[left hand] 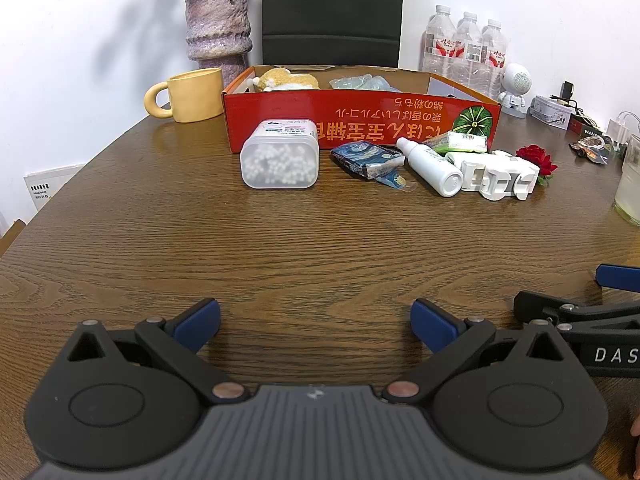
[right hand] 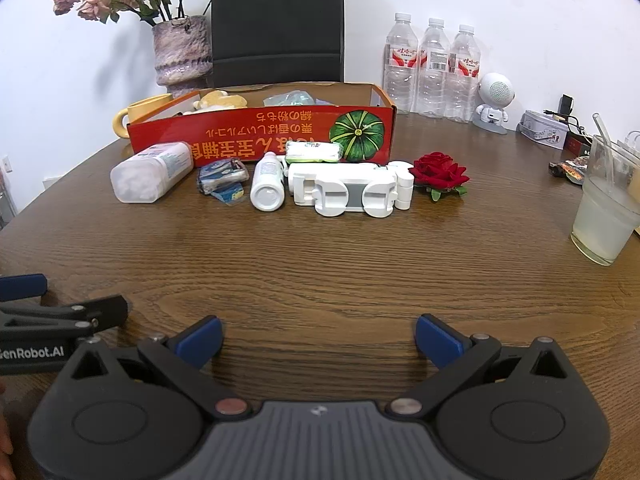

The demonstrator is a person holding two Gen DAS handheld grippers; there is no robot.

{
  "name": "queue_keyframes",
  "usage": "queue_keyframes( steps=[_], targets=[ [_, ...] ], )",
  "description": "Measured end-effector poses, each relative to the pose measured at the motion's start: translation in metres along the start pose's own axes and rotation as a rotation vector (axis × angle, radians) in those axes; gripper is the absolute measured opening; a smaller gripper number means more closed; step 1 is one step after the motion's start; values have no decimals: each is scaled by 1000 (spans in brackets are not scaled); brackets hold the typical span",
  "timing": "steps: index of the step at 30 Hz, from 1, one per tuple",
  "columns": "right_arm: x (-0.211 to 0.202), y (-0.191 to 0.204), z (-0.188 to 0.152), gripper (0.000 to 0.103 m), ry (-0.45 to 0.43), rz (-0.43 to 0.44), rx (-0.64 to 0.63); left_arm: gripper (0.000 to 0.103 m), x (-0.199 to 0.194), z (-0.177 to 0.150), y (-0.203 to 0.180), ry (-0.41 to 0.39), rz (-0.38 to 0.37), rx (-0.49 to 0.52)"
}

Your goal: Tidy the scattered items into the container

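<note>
A red cardboard box (left hand: 360, 114) (right hand: 260, 130) stands at the table's far side with a yellow plush and a plastic packet inside. In front of it lie a clear tub of white balls (left hand: 280, 160) (right hand: 150, 172), a blue packet (left hand: 368, 160) (right hand: 224, 178), a white bottle (left hand: 434, 166) (right hand: 269, 184), a green-white pack (left hand: 466, 142) (right hand: 314, 151), a white folding holder (left hand: 496, 174) (right hand: 352, 188) and a red rose (left hand: 536, 158) (right hand: 438, 174). My left gripper (left hand: 316, 326) and right gripper (right hand: 318, 340) are open and empty, low over the near table, well short of the items.
A yellow mug (left hand: 188, 94), a vase (left hand: 218, 30), a black chair (left hand: 332, 12), three water bottles (right hand: 434, 68), a white speaker figure (right hand: 494, 102) and a tin (right hand: 544, 128) stand behind. A glass with a straw (right hand: 604, 216) stands at the right.
</note>
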State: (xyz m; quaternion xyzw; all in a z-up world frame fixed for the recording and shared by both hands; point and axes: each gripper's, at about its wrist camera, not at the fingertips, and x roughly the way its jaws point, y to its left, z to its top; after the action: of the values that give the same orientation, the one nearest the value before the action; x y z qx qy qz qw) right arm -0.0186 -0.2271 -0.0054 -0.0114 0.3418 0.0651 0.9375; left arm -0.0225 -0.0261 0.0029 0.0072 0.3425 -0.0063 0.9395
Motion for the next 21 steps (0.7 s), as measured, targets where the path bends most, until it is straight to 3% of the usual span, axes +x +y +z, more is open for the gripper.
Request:
queue_keyframes(
  steps=[17, 19, 20, 21],
  targets=[
    [0, 2, 1, 103, 1, -1, -9, 103, 0, 0, -1, 0, 0, -2],
    [1, 3, 2, 103, 3, 13, -14, 103, -1, 5, 3, 9, -35, -4],
    [0, 4, 6, 97, 6, 26, -17, 103, -1, 11, 7, 20, -68, -4],
    [-1, 4, 12, 84, 14, 47, -23, 103, -4, 22, 15, 5, -126, -44]
  ],
)
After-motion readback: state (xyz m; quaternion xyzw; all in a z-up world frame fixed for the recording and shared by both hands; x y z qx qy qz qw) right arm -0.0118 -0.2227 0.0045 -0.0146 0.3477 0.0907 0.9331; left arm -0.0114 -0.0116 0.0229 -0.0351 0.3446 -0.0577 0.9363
